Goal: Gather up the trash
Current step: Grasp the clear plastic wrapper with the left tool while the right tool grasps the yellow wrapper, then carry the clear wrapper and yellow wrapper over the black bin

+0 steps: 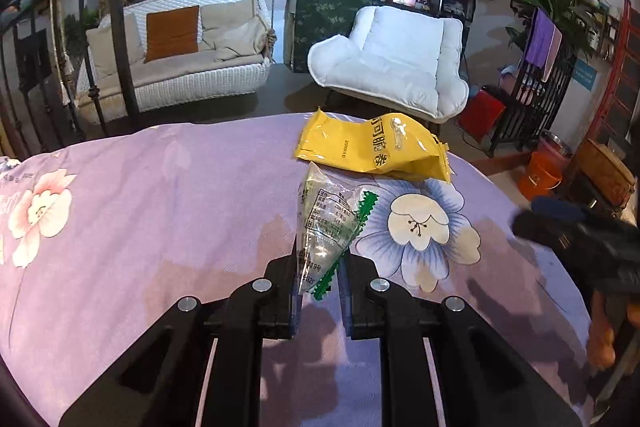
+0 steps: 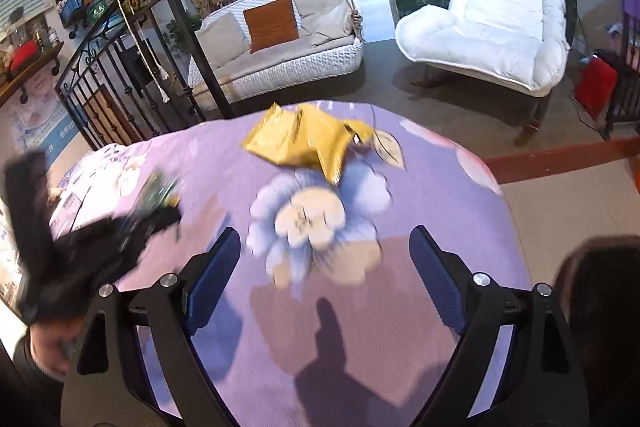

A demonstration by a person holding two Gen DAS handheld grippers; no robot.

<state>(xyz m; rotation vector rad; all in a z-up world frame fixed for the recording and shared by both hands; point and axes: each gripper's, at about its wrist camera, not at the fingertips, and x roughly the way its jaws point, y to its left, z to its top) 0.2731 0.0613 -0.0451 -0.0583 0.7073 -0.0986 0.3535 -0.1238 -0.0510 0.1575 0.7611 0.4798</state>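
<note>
Left gripper (image 1: 318,291): jaws nearly closed, clamped on a clear wrapper (image 1: 326,227) standing up between the pads; also seen blurred at left edge of right wrist view. Right gripper (image 2: 324,267): jaws spread wide, nothing between the fingers (image 2: 436,283), aimed forward and down. Bare hand (image 2: 48,347) partly visible behind left gripper.

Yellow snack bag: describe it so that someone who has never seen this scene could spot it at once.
Look at the purple floral cloth covering the table, toward its far edge facing the white armchair. The yellow snack bag lies there crumpled, just beyond the big blue flower print. Unlike the clear wrapper pinched in the left claw, it is opaque bright yellow.
</note>
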